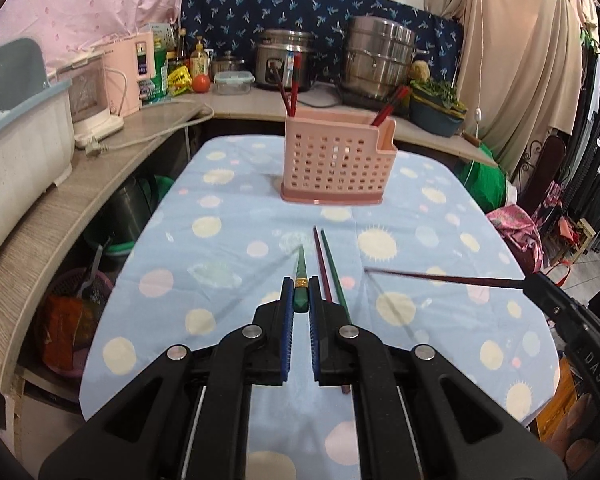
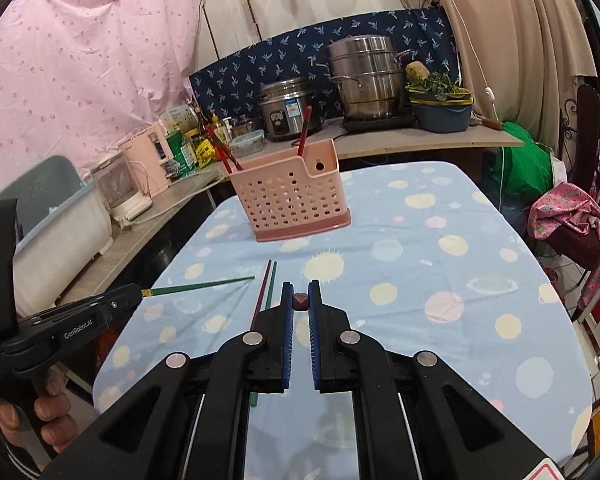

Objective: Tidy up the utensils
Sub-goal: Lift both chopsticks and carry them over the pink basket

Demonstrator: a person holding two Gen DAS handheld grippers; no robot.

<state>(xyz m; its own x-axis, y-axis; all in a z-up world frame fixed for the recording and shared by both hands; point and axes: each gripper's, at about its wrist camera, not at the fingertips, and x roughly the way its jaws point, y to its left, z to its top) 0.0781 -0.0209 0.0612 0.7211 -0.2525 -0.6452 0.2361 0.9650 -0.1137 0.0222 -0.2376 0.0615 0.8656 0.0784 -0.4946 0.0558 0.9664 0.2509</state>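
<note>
A pink perforated utensil holder [image 1: 334, 162] stands at the far middle of the table with red chopsticks [image 1: 290, 88] upright in it; it also shows in the right wrist view [image 2: 292, 196]. My left gripper [image 1: 301, 294] is shut on a green chopstick [image 1: 301, 270] and holds it above the table. My right gripper [image 2: 301, 298] is shut on a dark red chopstick [image 2: 301, 301], seen end-on; its shaft shows in the left wrist view [image 1: 440, 278]. A maroon chopstick [image 1: 322, 262] and a green chopstick [image 1: 334, 270] lie side by side on the cloth between the grippers.
The table wears a blue dotted cloth [image 1: 240, 216]. A counter [image 1: 120, 148] runs along the left and back with a rice cooker [image 1: 284, 58], steel steamer pots [image 1: 380, 60], a pink appliance [image 1: 130, 72] and a dish bin [image 1: 16, 140]. Baskets sit under the counter.
</note>
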